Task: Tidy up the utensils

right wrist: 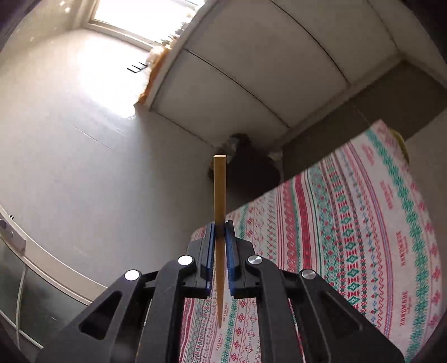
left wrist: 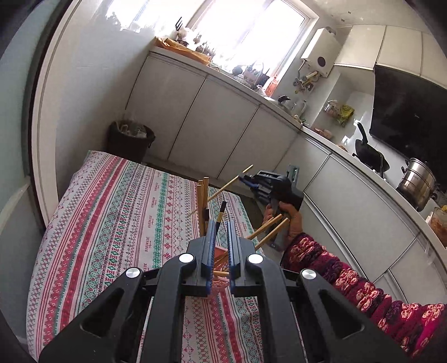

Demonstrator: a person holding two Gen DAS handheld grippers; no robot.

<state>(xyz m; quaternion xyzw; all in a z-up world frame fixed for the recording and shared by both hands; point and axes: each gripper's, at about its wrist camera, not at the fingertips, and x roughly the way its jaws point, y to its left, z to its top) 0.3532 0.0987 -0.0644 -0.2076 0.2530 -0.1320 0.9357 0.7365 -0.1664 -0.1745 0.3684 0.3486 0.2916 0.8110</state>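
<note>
right tool (right wrist: 220,233): clamped on a wooden chopstick (right wrist: 219,195), upright, over the surface (right wrist: 363,223) edge | left tool (left wrist: 220,231): jaws parted, a dark chopstick (left wrist: 220,216) between them, contact unclear | orange basket (left wrist: 219,258) of chopsticks below, near the right edge

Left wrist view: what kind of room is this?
A home kitchen, most likely. A steel pot and a black wok sit on the counter under a range hood, with white cabinets below and a wall-mounted water heater beside the window.
</note>
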